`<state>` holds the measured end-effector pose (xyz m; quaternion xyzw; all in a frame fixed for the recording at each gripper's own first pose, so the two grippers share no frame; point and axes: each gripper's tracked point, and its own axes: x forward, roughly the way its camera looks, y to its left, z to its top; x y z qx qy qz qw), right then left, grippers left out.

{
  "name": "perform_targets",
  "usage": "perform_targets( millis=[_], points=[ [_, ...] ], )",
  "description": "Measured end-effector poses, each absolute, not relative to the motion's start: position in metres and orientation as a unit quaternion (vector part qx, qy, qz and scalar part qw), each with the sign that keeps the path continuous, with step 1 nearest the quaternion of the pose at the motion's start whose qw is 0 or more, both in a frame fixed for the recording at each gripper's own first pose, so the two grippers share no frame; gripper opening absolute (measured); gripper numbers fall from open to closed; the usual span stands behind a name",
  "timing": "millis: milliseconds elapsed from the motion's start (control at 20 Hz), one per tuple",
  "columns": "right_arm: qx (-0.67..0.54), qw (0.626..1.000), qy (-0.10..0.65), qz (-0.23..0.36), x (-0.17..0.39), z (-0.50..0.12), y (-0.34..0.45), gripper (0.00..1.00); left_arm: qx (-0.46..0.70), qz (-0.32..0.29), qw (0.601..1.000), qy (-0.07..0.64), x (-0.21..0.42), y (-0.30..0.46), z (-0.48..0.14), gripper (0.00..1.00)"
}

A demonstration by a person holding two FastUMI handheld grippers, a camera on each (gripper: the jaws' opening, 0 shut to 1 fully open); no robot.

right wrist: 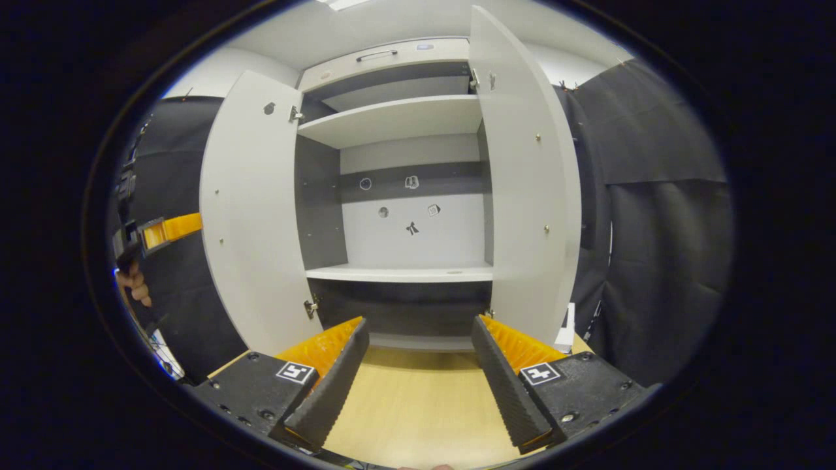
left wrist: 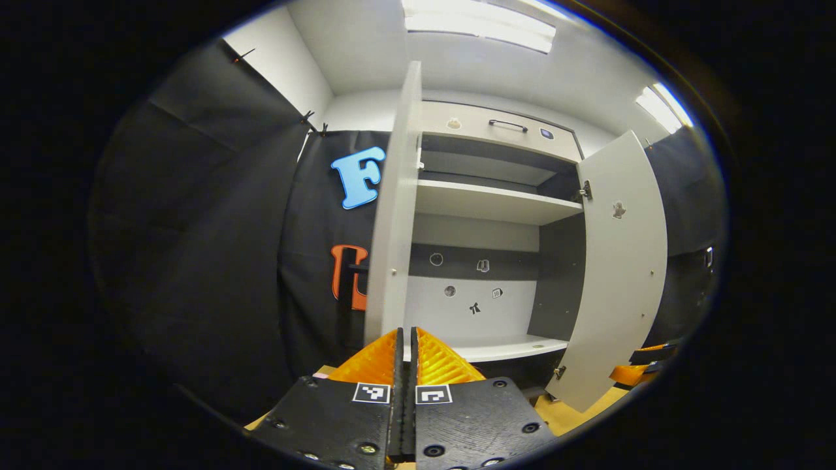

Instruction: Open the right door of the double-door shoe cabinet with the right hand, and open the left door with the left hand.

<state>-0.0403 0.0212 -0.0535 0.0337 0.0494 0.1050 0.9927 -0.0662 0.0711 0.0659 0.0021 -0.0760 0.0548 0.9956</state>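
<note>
The pale grey shoe cabinet [left wrist: 496,202] stands with both doors swung out. In the left gripper view the left door [left wrist: 392,215] is edge-on straight ahead. My left gripper [left wrist: 405,331] is shut, its fingers pressed together just below that door's bottom edge; I cannot tell if they touch it. The right door [left wrist: 620,274] hangs open at the right, and the right gripper [left wrist: 643,365] peeks out beside it. In the right gripper view my right gripper [right wrist: 419,323] is wide open and holds nothing, between the left door [right wrist: 251,215] and the right door [right wrist: 529,196]. Past the left door are the left gripper [right wrist: 171,228] and a hand [right wrist: 134,284].
Inside are bare shelves [right wrist: 398,117] with small stickers on the back panel [right wrist: 411,225]. A drawer with a dark handle [left wrist: 507,124] tops the cabinet. A light wooden floor [right wrist: 418,391] lies in front. Black cloth walls [right wrist: 659,248] close in on both sides.
</note>
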Motion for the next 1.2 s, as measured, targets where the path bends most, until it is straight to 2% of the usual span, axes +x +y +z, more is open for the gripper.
perform_targets(
  millis=[150, 350, 450, 500, 550, 600, 650, 1200],
  points=[
    [0.026, 0.993, 0.046, 0.104, -0.049, -0.055, 0.017, 0.99, 0.015, 0.055, 0.994, -0.098, -0.066, 0.040, 0.058, 0.00],
    [0.024, 0.994, 0.042, 0.097, -0.056, -0.054, 0.009, 0.99, -0.020, -0.013, 0.998, -0.057, -0.058, -0.008, 0.029, 0.04],
    [0.028, 0.994, 0.041, 0.095, -0.058, -0.054, 0.005, 0.99, -0.010, -0.009, 0.999, -0.049, -0.056, -0.010, 0.024, 0.46],
    [0.028, 0.994, 0.041, 0.093, -0.058, -0.054, 0.003, 0.99, -0.003, -0.008, 0.999, -0.045, -0.056, -0.011, 0.021, 0.64],
    [0.027, 0.995, 0.042, 0.092, -0.058, -0.055, 0.001, 0.99, 0.000, -0.014, 0.999, -0.041, -0.056, -0.016, 0.018, 0.76],
    [0.026, 0.995, 0.044, 0.091, -0.057, -0.055, 0.000, 0.99, -0.002, -0.025, 0.999, -0.041, -0.055, -0.021, 0.017, 0.69],
    [0.027, 0.995, 0.044, 0.091, -0.056, -0.056, -0.001, 0.99, -0.009, -0.030, 0.999, -0.043, -0.057, -0.024, 0.017, 0.92],
    [0.030, 0.994, 0.046, 0.097, -0.052, -0.059, 0.005, 0.99, -0.018, -0.001, 0.999, -0.034, -0.056, -0.007, 0.010, 0.93]
  ],
)
